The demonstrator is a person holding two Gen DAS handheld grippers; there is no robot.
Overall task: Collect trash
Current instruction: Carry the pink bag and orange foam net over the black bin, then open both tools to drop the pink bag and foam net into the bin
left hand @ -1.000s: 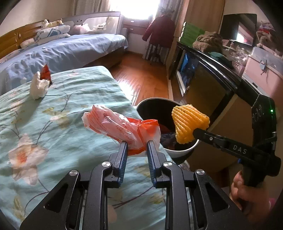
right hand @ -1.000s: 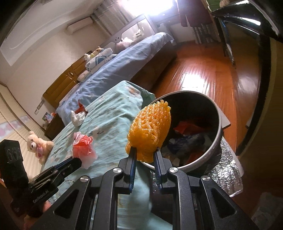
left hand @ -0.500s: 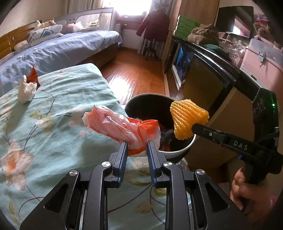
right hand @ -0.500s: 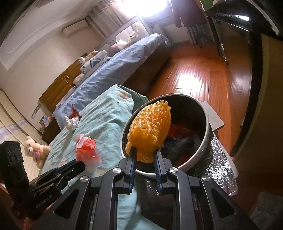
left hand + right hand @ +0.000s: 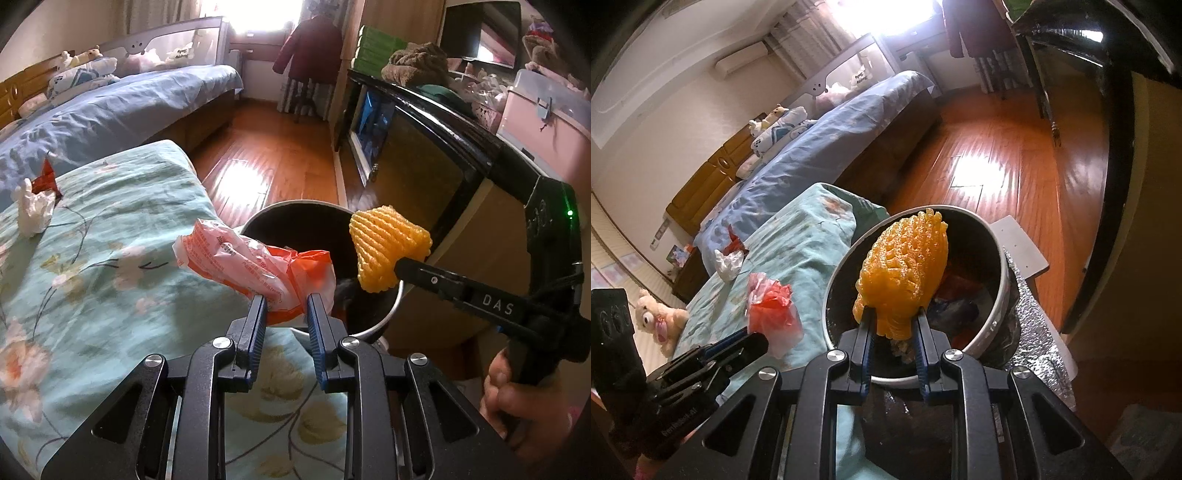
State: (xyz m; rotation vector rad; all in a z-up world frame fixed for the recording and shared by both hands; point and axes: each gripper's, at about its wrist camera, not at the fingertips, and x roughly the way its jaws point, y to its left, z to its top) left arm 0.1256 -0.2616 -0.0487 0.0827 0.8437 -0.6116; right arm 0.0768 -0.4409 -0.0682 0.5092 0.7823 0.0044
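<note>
Both grippers have edged closer to the trash bin since a second ago. Right gripper, jaws clamped on the yellow foam net, holds it over the bin's mouth. Left gripper, jaws clamped on the orange wrapper, hangs at the bin's rim above the floral bedspread. Crumpled tissue lies well apart on it.

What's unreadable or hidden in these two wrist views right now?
- Bin contents: right wrist view, mostly hidden behind the yellow foam net in the right claw.
- Bin interior: left wrist view, dark, covered by the orange plastic bag in the left claw.
- Bag print: too small.
- Red scrap behind the crumpled tissue: partly hidden, too small to identify.
</note>
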